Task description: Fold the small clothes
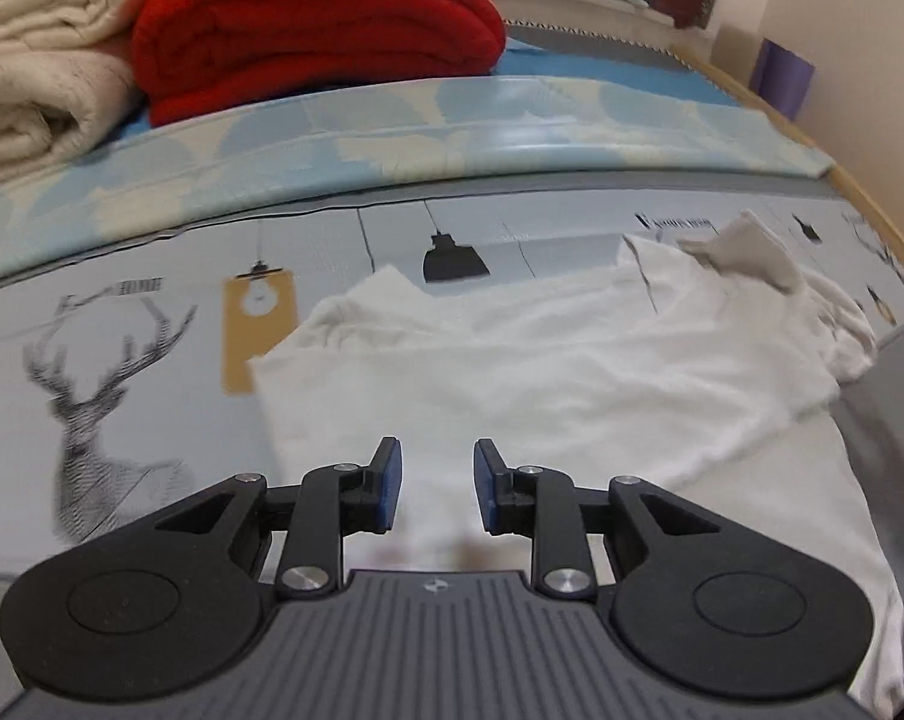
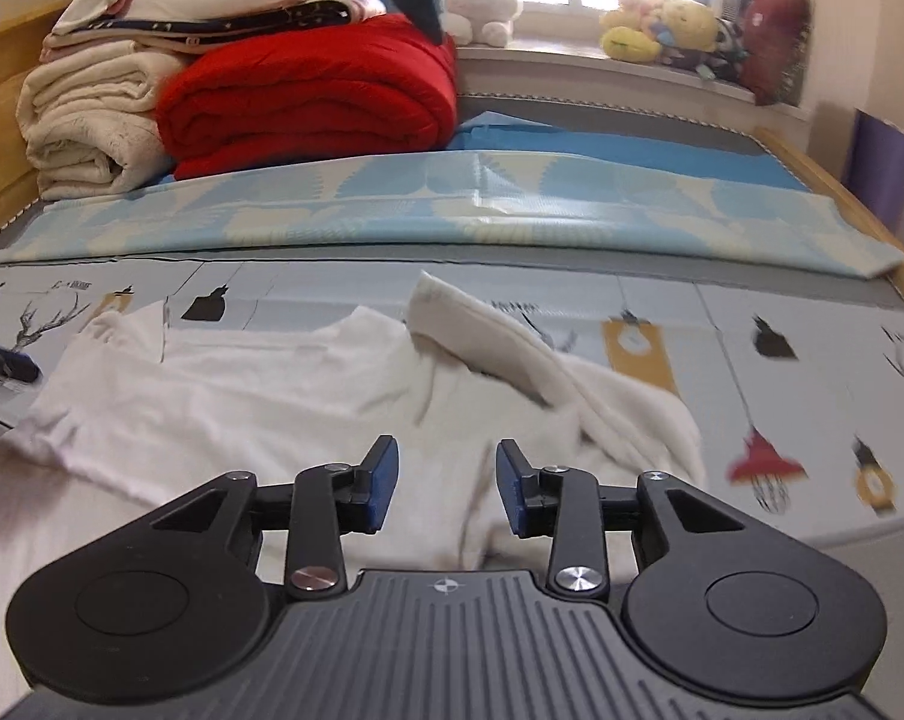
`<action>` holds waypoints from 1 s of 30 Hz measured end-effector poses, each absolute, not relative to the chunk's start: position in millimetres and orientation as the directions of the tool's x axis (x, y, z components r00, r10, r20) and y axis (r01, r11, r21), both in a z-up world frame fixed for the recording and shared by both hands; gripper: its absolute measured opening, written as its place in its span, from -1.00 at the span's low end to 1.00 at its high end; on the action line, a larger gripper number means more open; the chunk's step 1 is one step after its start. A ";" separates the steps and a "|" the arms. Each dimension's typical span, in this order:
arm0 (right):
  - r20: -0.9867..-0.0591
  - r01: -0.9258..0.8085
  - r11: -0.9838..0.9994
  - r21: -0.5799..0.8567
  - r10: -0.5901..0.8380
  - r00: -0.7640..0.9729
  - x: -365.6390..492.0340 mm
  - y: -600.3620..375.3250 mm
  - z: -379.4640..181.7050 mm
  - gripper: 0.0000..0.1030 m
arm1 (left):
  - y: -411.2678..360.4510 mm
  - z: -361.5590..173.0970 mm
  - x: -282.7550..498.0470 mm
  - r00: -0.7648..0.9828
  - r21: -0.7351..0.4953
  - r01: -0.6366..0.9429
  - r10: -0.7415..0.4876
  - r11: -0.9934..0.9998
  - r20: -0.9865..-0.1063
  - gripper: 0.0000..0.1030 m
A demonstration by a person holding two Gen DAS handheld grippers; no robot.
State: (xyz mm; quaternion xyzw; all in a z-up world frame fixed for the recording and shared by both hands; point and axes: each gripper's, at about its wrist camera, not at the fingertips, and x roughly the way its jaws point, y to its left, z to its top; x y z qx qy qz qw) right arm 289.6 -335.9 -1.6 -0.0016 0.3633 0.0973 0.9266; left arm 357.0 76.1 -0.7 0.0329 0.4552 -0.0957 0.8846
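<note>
Your left gripper [image 1: 435, 483] and right gripper [image 2: 447, 491] look alike: black linkage arms with silver screws and round black discs on each side. Blue pads line the fingers [image 2: 382, 483], and each ribbed grey base carries a small cross mark.

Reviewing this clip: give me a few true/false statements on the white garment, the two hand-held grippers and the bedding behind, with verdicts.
1. The left hand-held gripper grips a fold of the white garment. False: its jaws stand apart with nothing between them.
2. The right hand-held gripper is open and empty. True.
3. The white garment lies on the printed mat. True.
4. The red blanket is spread flat over the garment. False: it sits folded at the back, beside the cream blanket.
5. One part of the garment is turned over on the right wrist view's right side. True.
</note>
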 end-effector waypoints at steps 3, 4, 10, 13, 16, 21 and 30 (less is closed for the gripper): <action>-0.691 -0.130 0.984 0.126 0.181 0.700 251.6 -348.2 -1.5 -0.26 | 80.2 15.8 315.3 0.546 -0.040 0.200 -0.145 0.979 -0.825 -0.44; -0.702 -0.116 0.983 0.146 0.185 0.687 237.9 -351.7 -3.6 -0.26 | 83.0 19.2 301.9 0.536 -0.060 0.190 -0.155 0.980 -0.830 -0.44; -0.793 -0.060 0.962 0.266 0.254 0.553 165.5 -354.5 -30.9 -0.26 | 107.6 0.0 214.0 0.453 -0.198 0.059 -0.203 0.978 -0.868 -0.44; -0.821 -0.061 0.941 0.332 0.320 0.473 137.7 -342.0 -51.3 -0.19 | 115.1 -13.9 186.6 0.419 -0.147 0.013 -0.139 0.989 -0.897 -0.44; -0.838 -0.094 0.933 0.346 0.353 0.417 118.3 -318.8 -70.2 -0.01 | 126.2 -20.9 176.4 0.399 -0.138 -0.018 -0.119 0.990 -0.909 -0.44; -0.869 -0.072 0.936 0.346 0.348 0.351 110.1 -292.4 -94.0 0.16 | 140.0 -24.3 175.7 0.392 -0.107 -0.074 -0.070 0.992 -0.917 -0.44; -0.950 -0.056 0.985 0.160 0.169 0.264 83.0 -326.4 -74.2 -0.48 | 123.4 -21.2 184.7 0.406 -0.083 0.006 -0.079 0.997 -0.910 -0.44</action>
